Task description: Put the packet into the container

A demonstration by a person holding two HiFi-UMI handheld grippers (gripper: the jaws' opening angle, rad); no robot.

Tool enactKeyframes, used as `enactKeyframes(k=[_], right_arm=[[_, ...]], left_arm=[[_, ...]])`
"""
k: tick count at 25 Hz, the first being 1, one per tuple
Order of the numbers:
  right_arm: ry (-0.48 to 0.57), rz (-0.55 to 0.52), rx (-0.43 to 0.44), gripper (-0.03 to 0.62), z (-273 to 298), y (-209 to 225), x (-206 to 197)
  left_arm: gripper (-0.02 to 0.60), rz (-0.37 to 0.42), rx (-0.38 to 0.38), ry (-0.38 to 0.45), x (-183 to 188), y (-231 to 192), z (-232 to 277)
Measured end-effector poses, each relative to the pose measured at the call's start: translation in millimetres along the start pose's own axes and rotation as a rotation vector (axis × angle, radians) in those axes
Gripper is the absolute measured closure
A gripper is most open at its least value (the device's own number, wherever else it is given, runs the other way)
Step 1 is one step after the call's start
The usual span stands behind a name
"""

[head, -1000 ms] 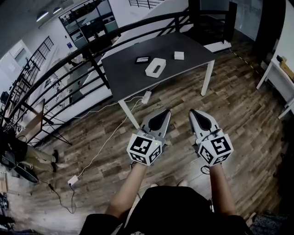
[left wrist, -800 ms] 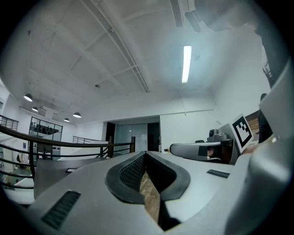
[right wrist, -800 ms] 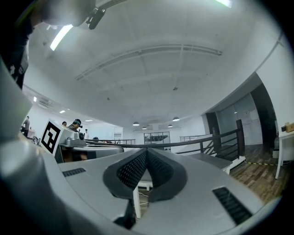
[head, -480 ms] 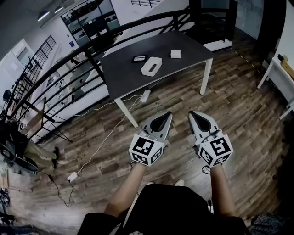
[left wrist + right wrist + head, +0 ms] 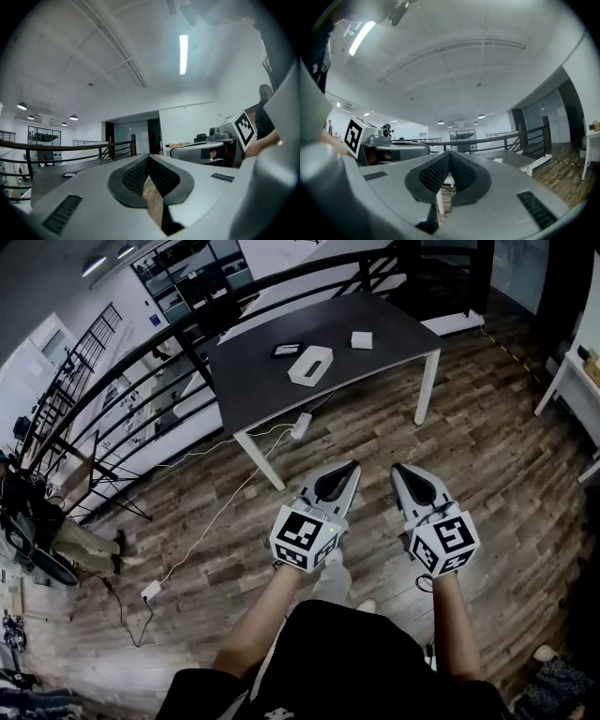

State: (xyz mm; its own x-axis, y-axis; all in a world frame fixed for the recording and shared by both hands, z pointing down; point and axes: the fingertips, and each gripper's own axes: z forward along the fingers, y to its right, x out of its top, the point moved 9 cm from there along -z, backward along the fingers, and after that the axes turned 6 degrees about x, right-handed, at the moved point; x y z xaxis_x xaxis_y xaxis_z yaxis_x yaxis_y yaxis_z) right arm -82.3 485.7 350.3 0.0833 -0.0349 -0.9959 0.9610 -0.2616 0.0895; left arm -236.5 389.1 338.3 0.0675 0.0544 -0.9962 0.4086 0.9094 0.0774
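Far ahead stands a dark table [image 5: 272, 390] bearing a white container [image 5: 310, 363] with a slot in its top. A flat black packet [image 5: 287, 350] lies just behind it. My left gripper [image 5: 354, 465] and right gripper [image 5: 397, 468] hover side by side over the wooden floor, well short of the table. They point level toward it. Both are shut with nothing between the pads. In the left gripper view the closed tip [image 5: 148, 156] points past the table's edge [image 5: 51, 171]. The right gripper's closed tip [image 5: 450, 153] faces the table [image 5: 511, 158] too.
A small white box [image 5: 361, 339] sits on the table's right part. A black railing [image 5: 169, 362] runs behind and to the left of the table. White cables and a power strip [image 5: 150, 592] trail across the floor. A white desk [image 5: 572, 381] stands at the right edge. A person [image 5: 56, 540] is at far left.
Both shut grippers have drifted slightly with the walking person, and a foot now shows under the left gripper. Nothing on the table has moved.
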Motion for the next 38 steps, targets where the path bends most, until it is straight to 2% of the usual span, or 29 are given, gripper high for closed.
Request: enactKeyframes(k=[9, 16, 26, 31, 38], right_arm=[[0.004, -0.001, 0.008, 0.589, 13.4, 21.5, 1.3], [-0.013, -0.018, 0.014, 0.589, 44.7, 39.2, -3.2], [-0.035, 0.014, -0.013, 0.589, 141.9, 91.7, -9.2], [-0.091, -0.028, -0.015, 0.589, 200.6, 105.2, -4.6], [-0.123, -0.025, -0.044, 0.589, 268.6, 133.3, -0.1]], left_arm=[[0.575, 0.004, -0.001, -0.002, -1.6, -9.9, 22.3], [0.575, 0.004, -0.010, 0.014, -5.9, -33.0, 46.6], [0.575, -0.028, -0.047, 0.017, -23.2, -118.0, 116.9], [0.575, -0.059, -0.031, 0.030, -25.5, -175.4, 143.4], [0.575, -0.088, -0.056, 0.011, -38.8, -239.1, 184.1]])
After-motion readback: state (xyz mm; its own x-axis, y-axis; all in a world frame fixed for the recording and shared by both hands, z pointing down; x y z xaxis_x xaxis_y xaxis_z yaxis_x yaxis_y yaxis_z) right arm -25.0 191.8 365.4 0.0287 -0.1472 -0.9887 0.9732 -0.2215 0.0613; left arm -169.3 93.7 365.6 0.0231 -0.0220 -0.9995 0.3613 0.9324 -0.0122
